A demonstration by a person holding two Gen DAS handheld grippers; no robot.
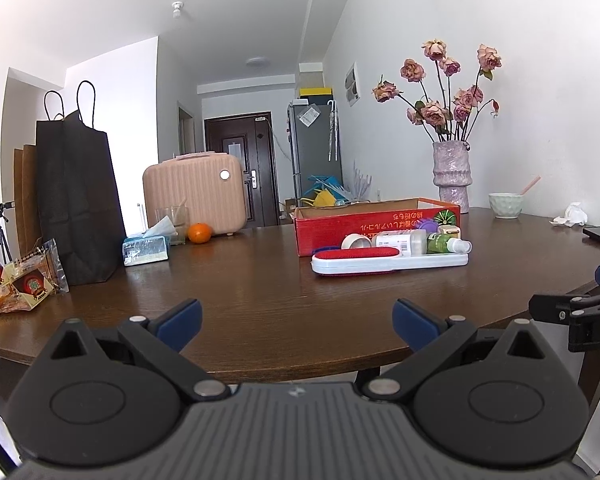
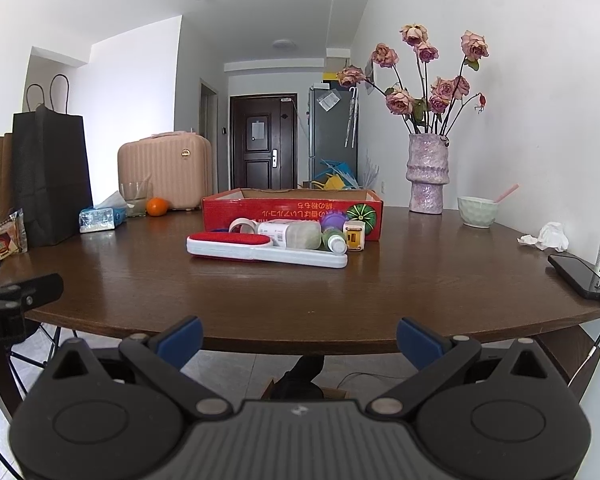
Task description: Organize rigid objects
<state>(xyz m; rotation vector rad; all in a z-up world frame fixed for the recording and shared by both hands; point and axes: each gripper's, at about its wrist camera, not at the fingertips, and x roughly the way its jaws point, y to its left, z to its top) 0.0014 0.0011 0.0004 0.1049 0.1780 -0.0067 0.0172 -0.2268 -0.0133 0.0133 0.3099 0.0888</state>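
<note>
Both hand-held grippers, left (image 1: 296, 322) and right (image 2: 298, 338), are wide open, holding nothing. The lint brush (image 2: 266, 251) lies sideways on the counter (image 2: 300, 292) at 12 o'clock, nearer the right one.

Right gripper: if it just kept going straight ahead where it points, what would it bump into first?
Probably the lint brush, lying on the table in front of the bottles and red box. The right gripper is open and seems near table height, so it might catch the edge first.
</note>
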